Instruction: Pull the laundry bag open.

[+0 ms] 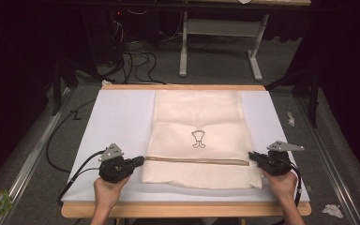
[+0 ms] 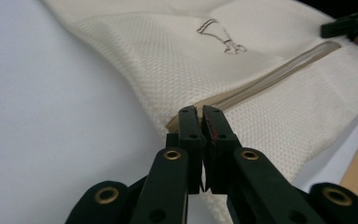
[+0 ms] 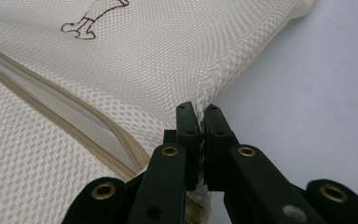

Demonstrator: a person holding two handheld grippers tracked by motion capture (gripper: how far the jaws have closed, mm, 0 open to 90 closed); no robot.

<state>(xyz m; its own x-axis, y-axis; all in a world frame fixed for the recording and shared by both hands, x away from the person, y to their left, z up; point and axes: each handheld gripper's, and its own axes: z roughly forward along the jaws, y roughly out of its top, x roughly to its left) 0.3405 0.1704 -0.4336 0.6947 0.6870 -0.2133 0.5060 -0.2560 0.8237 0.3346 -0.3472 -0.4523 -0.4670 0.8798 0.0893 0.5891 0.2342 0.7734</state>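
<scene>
Both tongs, left tongs and right tongs, are pinching opposite edges of the mesh laundry bag at its zipper line, so I'd guess lifting together to fold comes next.

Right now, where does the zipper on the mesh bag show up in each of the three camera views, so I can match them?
High view: the zipper runs as a tan band across the lower part of the mesh bag.
Left gripper view: zipper, slanting from the jaw tips up to the right.
Right gripper view: zipper, slanting from the left edge down toward the jaws.
Shared landmark: the small outline drawing.
</scene>
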